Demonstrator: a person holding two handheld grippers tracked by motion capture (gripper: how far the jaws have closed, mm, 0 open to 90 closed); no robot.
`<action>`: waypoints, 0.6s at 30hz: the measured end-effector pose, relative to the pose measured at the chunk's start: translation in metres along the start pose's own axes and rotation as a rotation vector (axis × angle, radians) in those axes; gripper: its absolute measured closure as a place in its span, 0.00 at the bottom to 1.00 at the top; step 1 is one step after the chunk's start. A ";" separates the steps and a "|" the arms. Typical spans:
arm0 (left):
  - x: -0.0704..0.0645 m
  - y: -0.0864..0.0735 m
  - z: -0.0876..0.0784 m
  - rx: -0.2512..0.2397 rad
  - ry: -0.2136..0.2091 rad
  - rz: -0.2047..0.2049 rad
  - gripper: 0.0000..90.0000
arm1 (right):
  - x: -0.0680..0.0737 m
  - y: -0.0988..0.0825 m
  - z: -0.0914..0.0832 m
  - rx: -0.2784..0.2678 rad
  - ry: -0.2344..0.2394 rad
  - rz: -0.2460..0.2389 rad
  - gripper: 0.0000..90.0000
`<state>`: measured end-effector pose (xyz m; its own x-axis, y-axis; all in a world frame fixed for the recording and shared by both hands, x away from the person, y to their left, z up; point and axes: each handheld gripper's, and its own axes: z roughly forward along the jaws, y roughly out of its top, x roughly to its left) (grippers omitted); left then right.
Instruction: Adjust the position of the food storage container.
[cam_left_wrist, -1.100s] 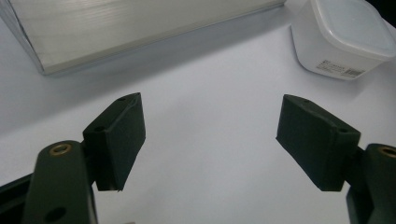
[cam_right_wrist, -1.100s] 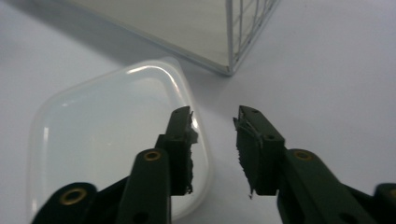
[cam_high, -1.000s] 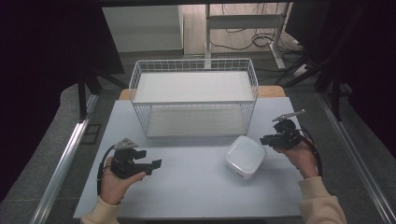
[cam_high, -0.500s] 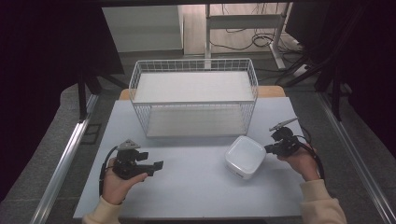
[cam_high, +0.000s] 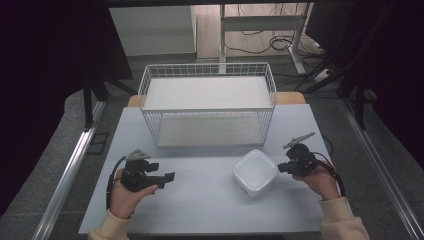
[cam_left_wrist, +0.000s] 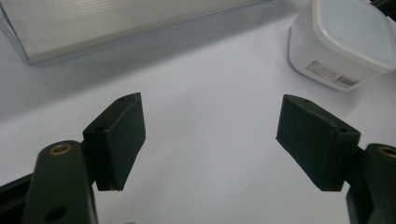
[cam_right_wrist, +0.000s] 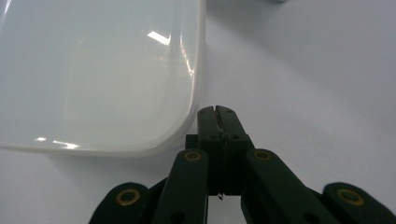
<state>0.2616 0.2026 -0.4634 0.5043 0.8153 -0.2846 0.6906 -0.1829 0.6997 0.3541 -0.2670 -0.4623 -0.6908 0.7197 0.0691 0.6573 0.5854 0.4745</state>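
Observation:
A white, square plastic container (cam_high: 255, 172) with its lid on sits on the white table, in front of the basket and right of centre. My right gripper (cam_high: 282, 167) is just right of it, jaws shut with nothing between them. In the right gripper view the closed tips (cam_right_wrist: 217, 112) sit low over the table, right beside the rounded corner of the container's lid (cam_right_wrist: 93, 74). My left gripper (cam_high: 162, 172) is held at the front left, open and empty. In the left gripper view its jaws (cam_left_wrist: 210, 135) stand wide apart and point across the table toward the container (cam_left_wrist: 345, 42).
A white wire basket (cam_high: 207, 107) with a solid white floor stands at the back middle of the table (cam_high: 200, 210); its base edge (cam_left_wrist: 116, 23) appears in the left gripper view. Dark floor, metal rails and cables surround the table.
My right hand has come down and nearer to the container's right side. The left hand has stayed put and the container has not moved.

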 end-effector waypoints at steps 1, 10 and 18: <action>0.000 0.000 0.000 0.000 0.000 0.000 0.26 | 0.002 0.000 0.000 -0.001 0.005 -0.004 0.99; -0.003 0.004 0.001 -0.007 -0.011 0.013 0.26 | 0.018 -0.001 0.002 -0.002 0.024 -0.025 0.99; 0.000 0.006 0.005 0.005 -0.014 0.012 0.26 | 0.038 -0.002 0.011 0.038 0.067 -0.054 0.99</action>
<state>0.2679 0.1986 -0.4627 0.5192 0.8056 -0.2853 0.6870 -0.1949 0.7000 0.3293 -0.2371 -0.4701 -0.7435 0.6607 0.1031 0.6284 0.6375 0.4459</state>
